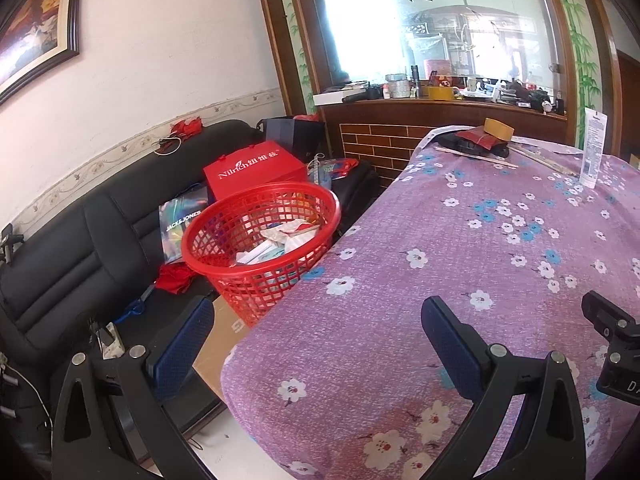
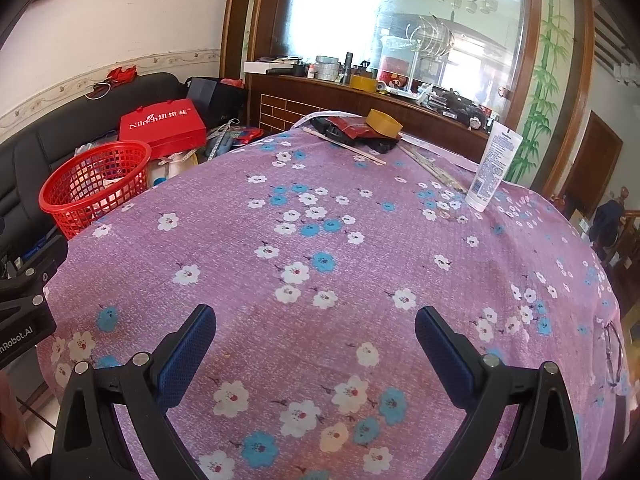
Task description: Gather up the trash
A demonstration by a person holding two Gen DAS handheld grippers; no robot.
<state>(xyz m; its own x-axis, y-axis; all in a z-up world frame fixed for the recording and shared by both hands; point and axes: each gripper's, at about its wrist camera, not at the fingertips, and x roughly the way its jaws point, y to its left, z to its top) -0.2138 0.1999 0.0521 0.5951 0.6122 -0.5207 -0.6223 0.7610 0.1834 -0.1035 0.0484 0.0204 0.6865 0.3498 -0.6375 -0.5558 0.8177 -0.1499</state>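
Observation:
A red mesh basket (image 1: 262, 240) holding paper and wrapper trash stands on a cardboard box beside the table's left edge; it also shows in the right wrist view (image 2: 96, 188). The table has a purple flowered cloth (image 1: 460, 280). My left gripper (image 1: 316, 344) is open and empty above the table's near left corner. My right gripper (image 2: 316, 348) is open and empty above the cloth (image 2: 320, 260). At the far end lie a tape roll (image 2: 385, 123), a red packet (image 2: 349, 126) on a black object, thin sticks (image 2: 348, 148), and a white tube (image 2: 493, 166) standing upright.
A black sofa (image 1: 72, 248) at the left carries a red gift box (image 1: 256, 170), bags and red cloth. A cluttered wooden counter (image 1: 440, 104) with a glass panel stands behind the table. My right gripper's body (image 1: 616, 344) shows at the right edge of the left wrist view.

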